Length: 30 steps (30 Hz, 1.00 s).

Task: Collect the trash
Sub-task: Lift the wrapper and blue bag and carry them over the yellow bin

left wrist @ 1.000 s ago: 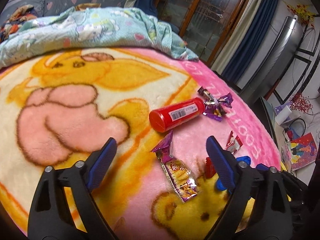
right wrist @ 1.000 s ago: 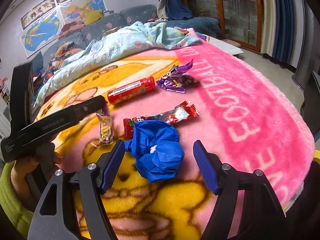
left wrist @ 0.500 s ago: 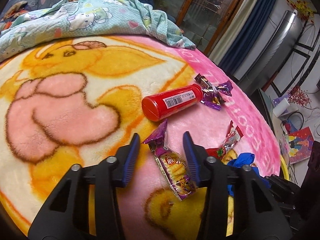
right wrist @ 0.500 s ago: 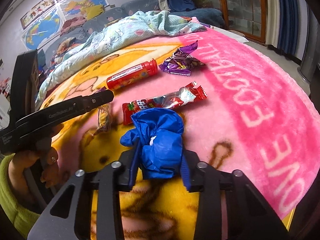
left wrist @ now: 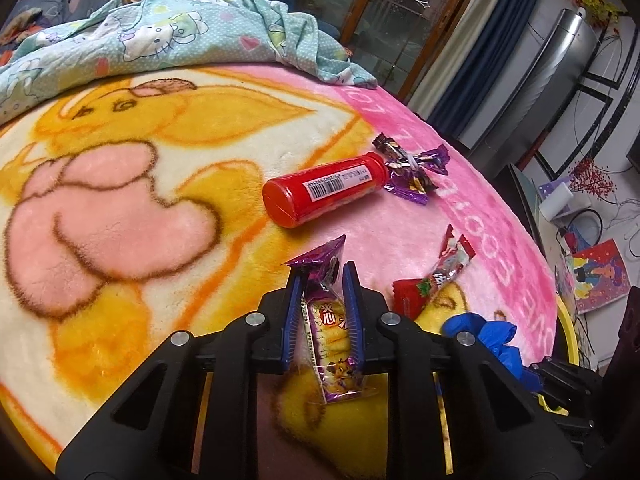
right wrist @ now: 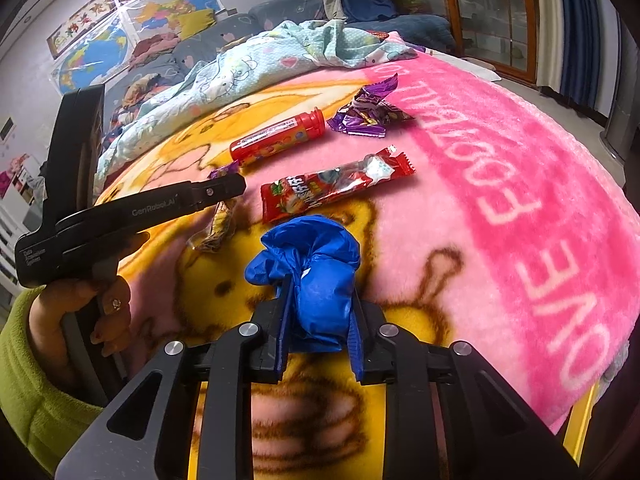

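Observation:
My left gripper [left wrist: 322, 276] is shut on a purple snack wrapper [left wrist: 330, 332] lying on the pink and yellow blanket [left wrist: 120, 208]. My right gripper [right wrist: 318, 292] is shut on a crumpled blue glove [right wrist: 316, 268]. A red tube [left wrist: 324, 188] lies just beyond the left gripper, with crumpled purple candy wrappers [left wrist: 412, 168] at its far end. A red candy wrapper [right wrist: 332, 188] lies between the glove and the tube. The left gripper [right wrist: 228, 188] also shows in the right wrist view, over the purple wrapper [right wrist: 216, 224].
A light blue patterned quilt [left wrist: 160, 36] is bunched at the far side of the blanket. The blanket's right edge [right wrist: 600, 360] drops off near a yellow rim [left wrist: 568, 320]. A sofa [right wrist: 192, 44] and wall maps stand behind.
Both grippers went from wide open to shut: the left closed on the purple snack wrapper, the right closed on the blue glove. Both moved forward slightly.

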{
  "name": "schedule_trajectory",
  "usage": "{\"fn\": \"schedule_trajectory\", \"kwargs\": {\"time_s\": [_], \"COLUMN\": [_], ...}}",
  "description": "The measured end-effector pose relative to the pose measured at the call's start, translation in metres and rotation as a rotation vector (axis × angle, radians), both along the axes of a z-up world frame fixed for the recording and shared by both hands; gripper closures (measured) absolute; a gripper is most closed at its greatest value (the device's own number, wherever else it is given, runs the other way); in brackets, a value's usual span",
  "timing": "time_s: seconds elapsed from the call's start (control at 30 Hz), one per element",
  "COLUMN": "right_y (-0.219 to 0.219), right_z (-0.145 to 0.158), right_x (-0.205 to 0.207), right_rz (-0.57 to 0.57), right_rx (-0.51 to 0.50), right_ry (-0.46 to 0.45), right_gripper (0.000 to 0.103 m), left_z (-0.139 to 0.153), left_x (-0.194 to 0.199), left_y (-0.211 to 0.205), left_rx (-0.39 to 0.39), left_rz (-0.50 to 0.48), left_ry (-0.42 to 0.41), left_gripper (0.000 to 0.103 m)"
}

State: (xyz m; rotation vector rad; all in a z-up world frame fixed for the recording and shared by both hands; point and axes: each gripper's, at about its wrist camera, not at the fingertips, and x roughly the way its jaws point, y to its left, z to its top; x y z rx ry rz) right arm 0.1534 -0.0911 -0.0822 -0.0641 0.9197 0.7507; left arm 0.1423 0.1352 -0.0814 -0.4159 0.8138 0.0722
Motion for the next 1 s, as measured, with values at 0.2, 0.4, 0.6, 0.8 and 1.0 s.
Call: {"fn": "schedule_trajectory", "kwargs": {"time_s": [0.2, 0.4, 0.6, 0.8, 1.0], "right_y": [-0.001, -0.008, -0.022, -0.039, -0.052], "right_z": [0.004, 0.015, 0.028, 0.038, 0.047], "right_x": [-0.005, -0.005, -0.003, 0.001, 0.005], "right_rz": [0.012, 0.008, -0.011, -0.044, -0.071], "right_rx": [0.011, 0.022, 0.027, 0.034, 0.046], "right_ry": [0.0, -0.014, -0.04, -0.06, -0.07], "right_gripper": [0.081, 0.081, 0.081, 0.081, 0.081], "left_z": [0.014, 0.037, 0.06, 0.071, 0.073], "left_x": [-0.012, -0.02, -0.029, -0.032, -0.035], "left_y": [-0.002, -0.013, -0.034, -0.054, -0.069], "left_rx": [0.002, 0.015, 0.031, 0.051, 0.06], "left_rz": [0.014, -0.002, -0.049, -0.088, -0.129], "left_ry": [-0.035, -0.088, -0.14, -0.162, -0.167], "left_gripper": [0.089, 0.089, 0.089, 0.089, 0.089]}}
